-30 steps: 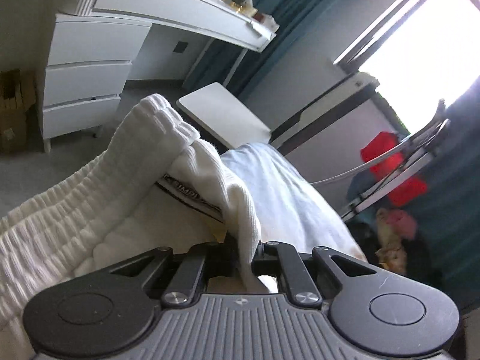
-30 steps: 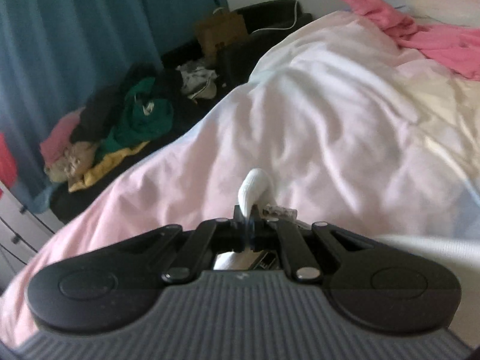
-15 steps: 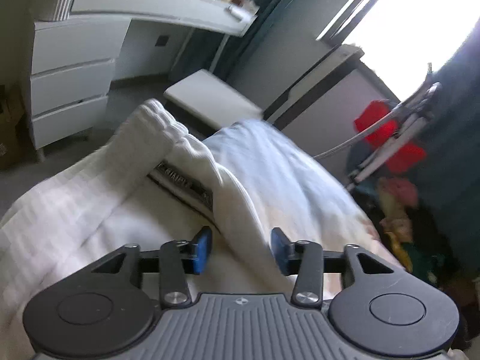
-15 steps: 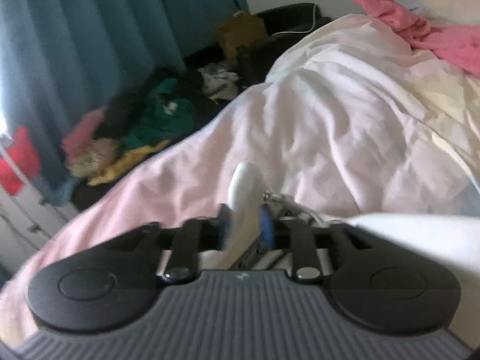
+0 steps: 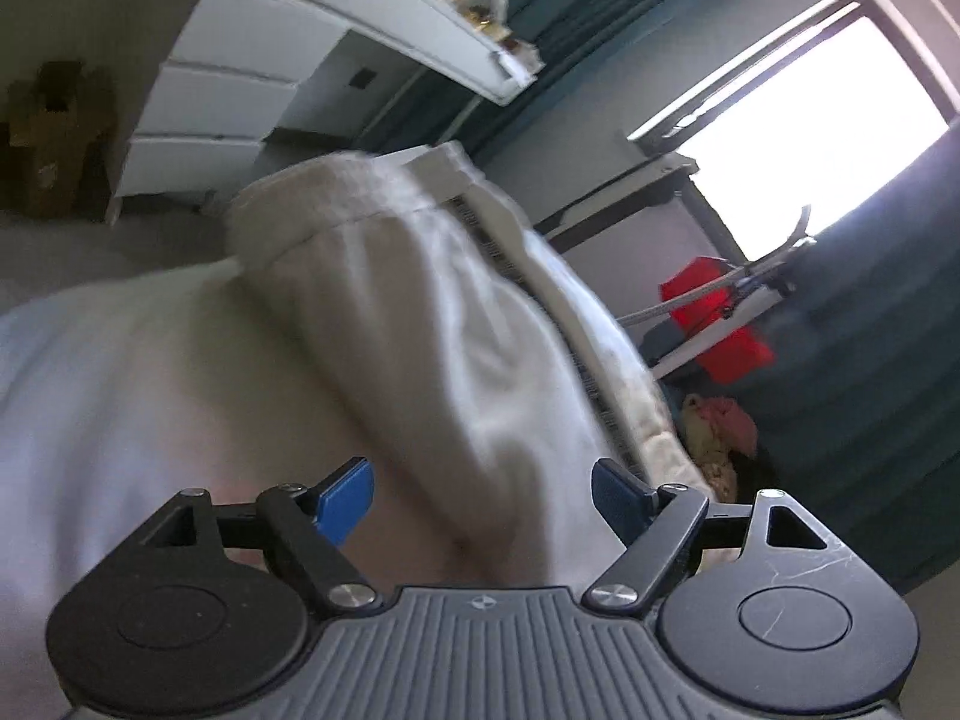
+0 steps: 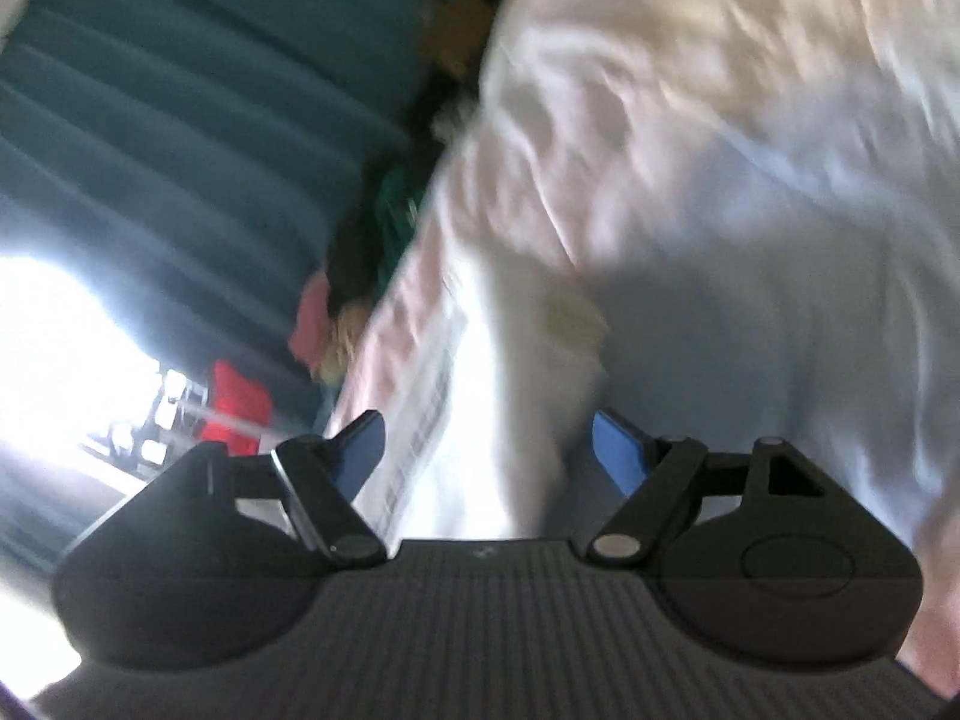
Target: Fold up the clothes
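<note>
A white garment point(image 5: 432, 312) with a ribbed waistband lies in a long bunched fold on the pale bed cover point(image 5: 120, 396), running away from my left gripper point(image 5: 483, 501). That gripper is open, its blue pads wide apart, with the near end of the cloth lying loose between them. In the blurred right wrist view the same white garment point(image 6: 498, 420) lies on the bed cover point(image 6: 750, 240) just ahead of my right gripper point(image 6: 489, 450), which also stands open around the cloth without pinching it.
A white dresser with drawers point(image 5: 228, 96) and a cluttered desk top point(image 5: 420, 18) stand beyond the bed. A bright window point(image 5: 810, 138), teal curtains point(image 6: 180, 120), a red object point(image 5: 708, 324) and a pile of clothes on the floor point(image 6: 372, 252) line the bedside.
Both grippers let go of the white garment and opened wide. The garment dropped onto the bed. Both views have swung and tilted, the right one blurred by motion.
</note>
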The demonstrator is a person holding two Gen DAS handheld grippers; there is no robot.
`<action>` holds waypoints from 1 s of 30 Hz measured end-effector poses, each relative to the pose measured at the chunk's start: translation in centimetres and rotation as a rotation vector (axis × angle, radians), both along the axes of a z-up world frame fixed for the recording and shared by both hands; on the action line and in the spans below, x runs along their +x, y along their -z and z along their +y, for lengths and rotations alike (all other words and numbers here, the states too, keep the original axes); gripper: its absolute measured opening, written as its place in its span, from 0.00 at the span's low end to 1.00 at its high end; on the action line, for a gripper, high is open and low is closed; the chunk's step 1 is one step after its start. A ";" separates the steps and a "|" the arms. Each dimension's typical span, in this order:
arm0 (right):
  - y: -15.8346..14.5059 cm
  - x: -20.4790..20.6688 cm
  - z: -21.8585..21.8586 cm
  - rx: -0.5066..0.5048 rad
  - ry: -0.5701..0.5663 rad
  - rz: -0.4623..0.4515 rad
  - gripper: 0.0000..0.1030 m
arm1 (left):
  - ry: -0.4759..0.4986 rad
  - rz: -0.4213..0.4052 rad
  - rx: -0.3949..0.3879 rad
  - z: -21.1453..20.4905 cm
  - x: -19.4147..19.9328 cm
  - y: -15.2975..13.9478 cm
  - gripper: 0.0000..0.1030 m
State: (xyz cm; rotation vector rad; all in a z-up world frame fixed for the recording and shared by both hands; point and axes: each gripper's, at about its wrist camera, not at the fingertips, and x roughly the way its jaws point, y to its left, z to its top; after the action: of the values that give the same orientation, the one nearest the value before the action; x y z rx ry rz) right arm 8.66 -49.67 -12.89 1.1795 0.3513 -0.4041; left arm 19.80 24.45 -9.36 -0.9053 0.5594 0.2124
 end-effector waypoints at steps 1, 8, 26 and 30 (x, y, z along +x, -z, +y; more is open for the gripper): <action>0.9 -0.7 -0.2 0.052 -0.011 -0.006 0.76 | -0.009 0.021 -0.020 0.5 0.1 0.8 0.78; 4.2 4.4 0.2 0.093 -0.101 -0.067 0.77 | -0.137 -0.074 -0.169 3.5 1.5 3.2 0.78; 2.1 6.9 -0.5 -0.124 0.033 -0.077 0.16 | -0.222 -0.130 -0.144 4.9 3.7 0.1 0.13; 0.4 3.6 -0.3 -0.107 0.041 -0.088 0.15 | -0.174 -0.199 -0.084 4.7 0.6 -2.8 0.12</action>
State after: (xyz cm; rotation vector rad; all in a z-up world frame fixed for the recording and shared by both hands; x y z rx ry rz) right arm 12.30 -49.98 -13.30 1.0972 0.2269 -0.4008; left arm 20.41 29.10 -6.52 -1.0442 0.3072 0.2539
